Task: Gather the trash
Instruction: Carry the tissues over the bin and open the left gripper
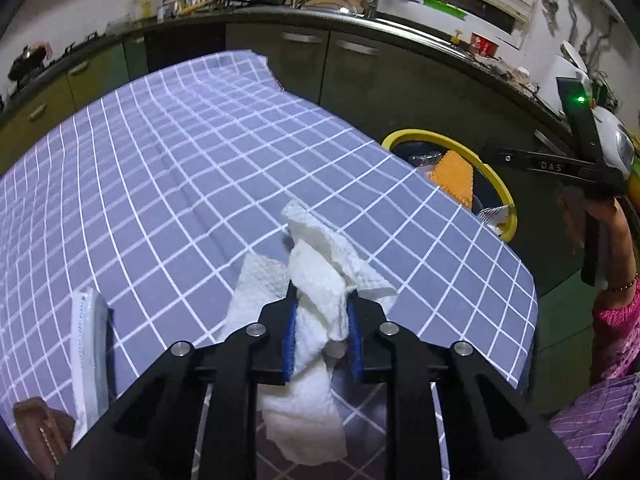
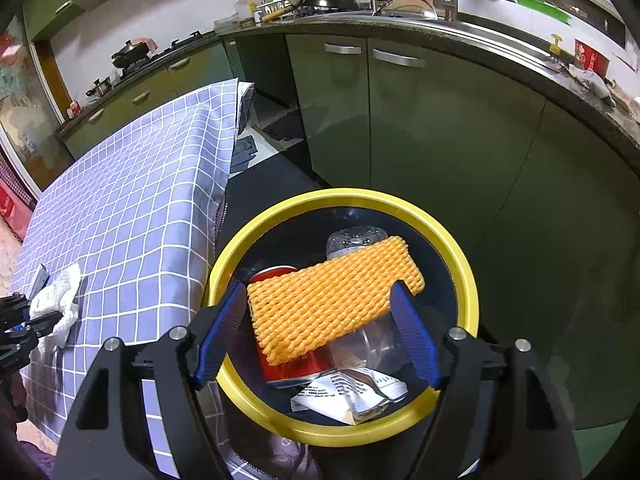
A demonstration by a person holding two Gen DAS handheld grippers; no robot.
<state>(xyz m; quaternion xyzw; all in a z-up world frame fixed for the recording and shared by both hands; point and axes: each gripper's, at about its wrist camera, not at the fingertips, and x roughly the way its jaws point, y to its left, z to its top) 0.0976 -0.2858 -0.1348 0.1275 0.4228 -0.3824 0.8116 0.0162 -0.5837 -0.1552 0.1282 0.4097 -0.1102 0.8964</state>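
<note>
My left gripper [image 1: 322, 312] is shut on a crumpled white paper towel [image 1: 316, 280] at the near edge of the checked blue tablecloth [image 1: 180, 152]; the towel also shows in the right wrist view [image 2: 56, 300]. My right gripper [image 2: 316, 320] is open and empty above the yellow-rimmed trash bin [image 2: 468, 276], also in the left wrist view [image 1: 496, 184]. In the bin lie an orange foam net [image 2: 332, 296], a red can [image 2: 296, 364], a clear plastic bottle [image 2: 356, 240] and a white printed wrapper [image 2: 348, 396].
A white flat object [image 1: 86, 344] and a brown item [image 1: 40, 432] lie at the table's near left. Green kitchen cabinets [image 2: 420, 128] and a cluttered counter [image 2: 500, 40] stand behind the bin. The bin stands on the floor by the table's right edge.
</note>
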